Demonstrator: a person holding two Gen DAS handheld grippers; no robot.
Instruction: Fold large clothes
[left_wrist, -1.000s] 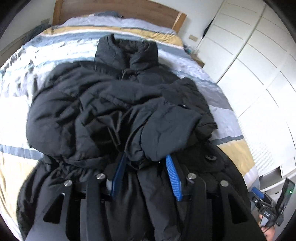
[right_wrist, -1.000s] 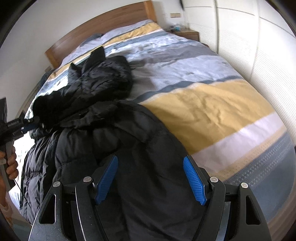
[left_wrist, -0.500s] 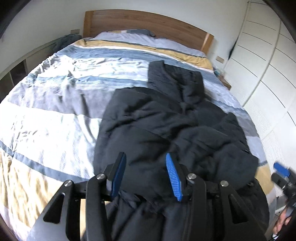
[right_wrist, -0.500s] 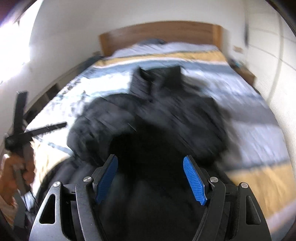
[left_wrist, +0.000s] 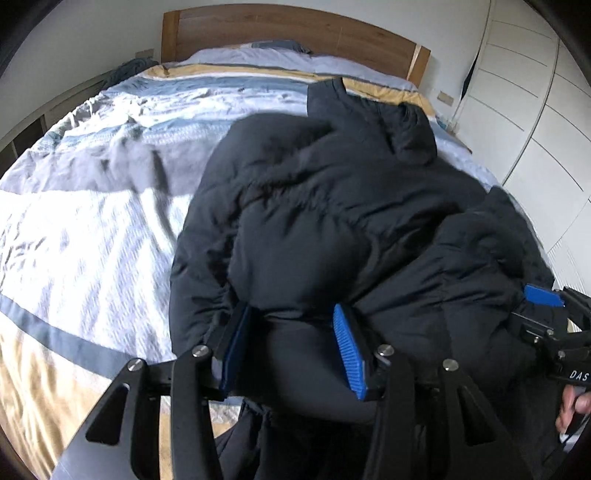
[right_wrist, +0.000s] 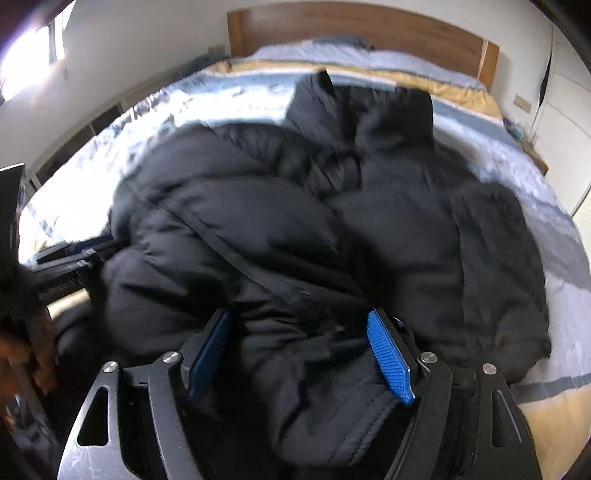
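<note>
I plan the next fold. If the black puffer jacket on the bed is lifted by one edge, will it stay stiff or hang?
The black puffer jacket will probably flop: it lies in soft, sagging folds. Its puffy padding suggests light but bulky. The smooth shell may slip on the bed.

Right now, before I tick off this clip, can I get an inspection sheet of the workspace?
Surface: bed with striped duvet, rumpled.
Job's things: black puffer coat, bunched, collar toward the headboard.
Clutter: nothing seen on the duvet.
Grippers: left gripper jaws opening, coat fabric between them; right gripper jaws wide apart, coat fabric between them.
Cables: nothing seen.
Surroundings: white wardrobe beside the bed.
</note>
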